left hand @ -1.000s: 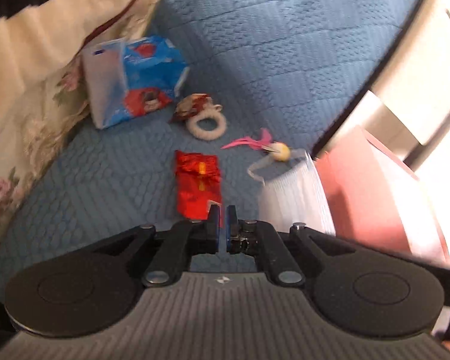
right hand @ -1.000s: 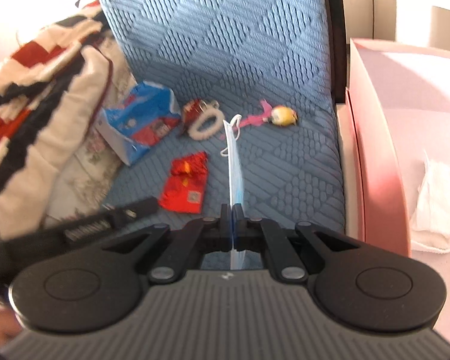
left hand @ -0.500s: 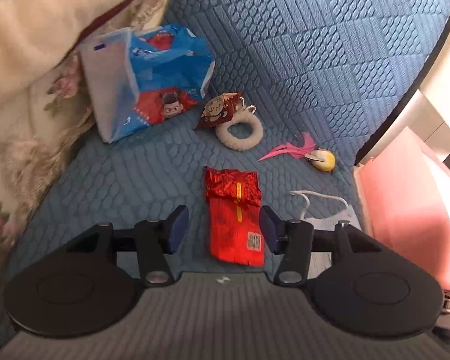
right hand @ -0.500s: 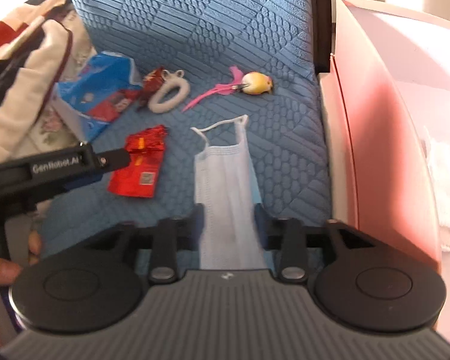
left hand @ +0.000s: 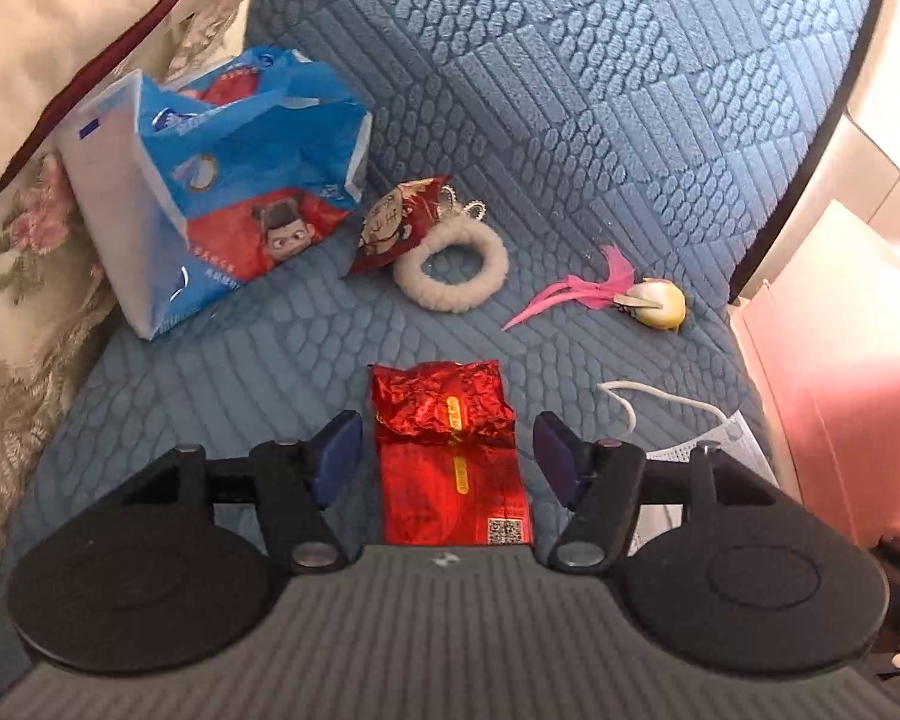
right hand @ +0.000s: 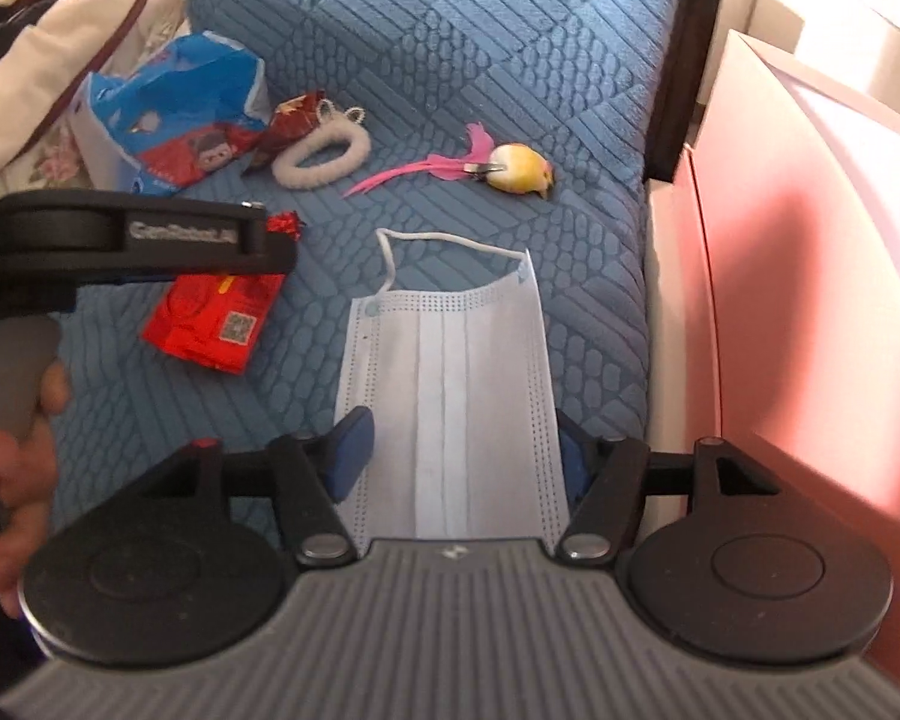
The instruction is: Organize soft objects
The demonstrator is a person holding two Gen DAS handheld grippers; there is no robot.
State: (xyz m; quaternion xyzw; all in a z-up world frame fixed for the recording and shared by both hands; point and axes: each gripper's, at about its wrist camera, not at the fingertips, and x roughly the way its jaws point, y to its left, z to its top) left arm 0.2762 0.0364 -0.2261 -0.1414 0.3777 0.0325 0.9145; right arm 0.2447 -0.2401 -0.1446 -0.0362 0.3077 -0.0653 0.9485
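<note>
My left gripper (left hand: 447, 456) is open, its blue pads either side of a crinkled red foil packet (left hand: 450, 456) lying on the blue quilted seat (left hand: 570, 120). My right gripper (right hand: 459, 450) is open over a flat pale-blue face mask (right hand: 450, 396) that lies between its pads on the seat. The left gripper's body (right hand: 132, 240) shows in the right wrist view above the red packet (right hand: 216, 324). The mask's ear loop (left hand: 630, 402) shows in the left wrist view. A white fluffy ring (left hand: 450, 276), a small red pouch (left hand: 396, 222) and a yellow toy with pink feathers (left hand: 654, 303) lie farther back.
A blue and red tissue pack (left hand: 222, 204) leans at the left against a floral cushion and a cream blanket (left hand: 72, 30). A pink box (right hand: 810, 300) stands right of the seat's dark edge. The seat's back rises behind the objects.
Both grippers have opened. The right one let go of the mask, which now lies flat on the seat. The left gripper moved forward over the red packet.
</note>
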